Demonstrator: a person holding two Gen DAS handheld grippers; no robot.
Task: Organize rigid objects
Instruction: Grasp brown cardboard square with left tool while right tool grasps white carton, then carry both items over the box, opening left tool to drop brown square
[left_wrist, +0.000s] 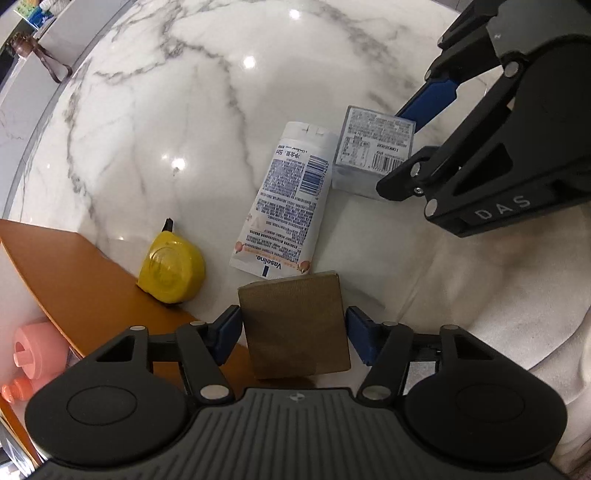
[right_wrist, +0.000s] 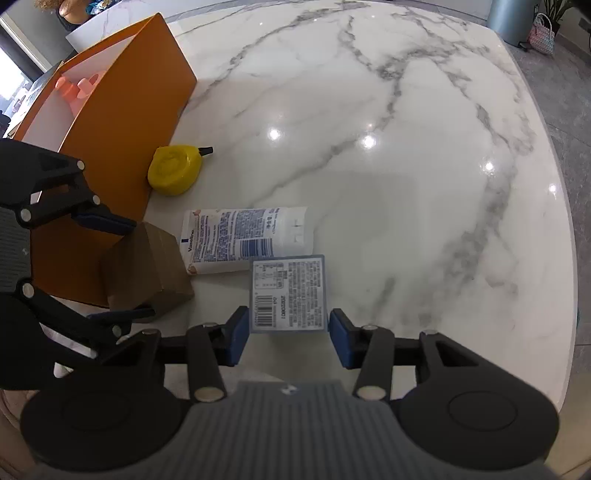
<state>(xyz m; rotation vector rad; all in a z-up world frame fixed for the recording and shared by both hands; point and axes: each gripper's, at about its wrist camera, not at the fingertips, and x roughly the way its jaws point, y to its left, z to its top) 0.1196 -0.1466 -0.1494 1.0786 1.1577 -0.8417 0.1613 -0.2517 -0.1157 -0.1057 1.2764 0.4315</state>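
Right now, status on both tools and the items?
Left tool straddling brown box. Right tool straddling grey labelled box; grip unconfirmed on both. Vaseline tube and yellow tape measure loose beside orange bin.

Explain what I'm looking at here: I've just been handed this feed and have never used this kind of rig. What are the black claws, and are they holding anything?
Each claw is a two-finger gripper that a person carries by hand, with a camera looking along its fingers. One picture comes from the left gripper, the other from the right gripper. On the marble table lie a yellow tape measure, a white tube, a brown box and a clear box with a printed label. An orange bin stands beside them. The left gripper straddles the brown box, the right one the clear box. Both boxes sit on the table; whether the pads press yet is unclear.
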